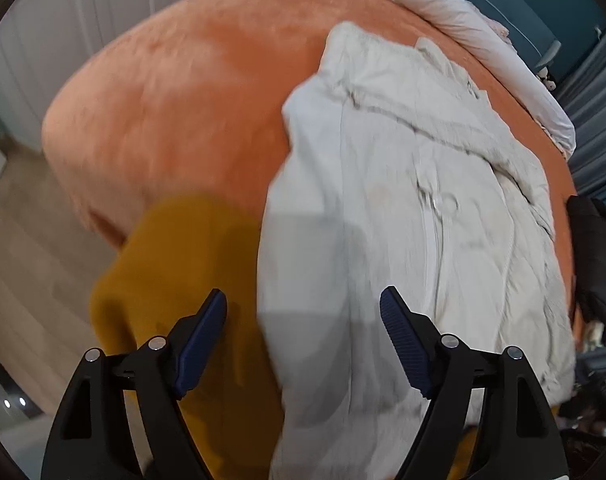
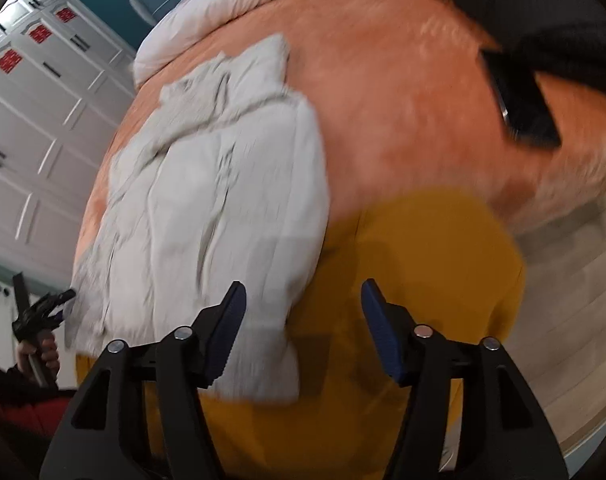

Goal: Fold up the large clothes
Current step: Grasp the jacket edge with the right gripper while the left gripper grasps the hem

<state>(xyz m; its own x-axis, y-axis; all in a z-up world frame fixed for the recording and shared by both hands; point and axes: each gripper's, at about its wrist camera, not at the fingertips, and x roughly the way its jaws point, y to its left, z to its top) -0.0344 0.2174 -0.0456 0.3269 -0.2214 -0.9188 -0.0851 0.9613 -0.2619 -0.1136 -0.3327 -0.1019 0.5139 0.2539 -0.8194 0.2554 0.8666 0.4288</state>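
Left wrist view shows my left gripper (image 1: 303, 312) spread wide and empty, hovering over the near hem of the pale grey padded zip-up jacket (image 1: 415, 208). Its long axis runs straight away from me across the orange plush bedspread (image 1: 175, 92), over a mustard-yellow cloth (image 1: 175, 264). My right gripper (image 2: 303, 304), likewise wide and empty, hangs above the jacket's right-hand edge (image 2: 311, 208), about equally near, I judge.

left wrist: close above bed (image 1: 183, 92) | right wrist: same (opposite side) | shared: jacket (image 1: 403, 200)
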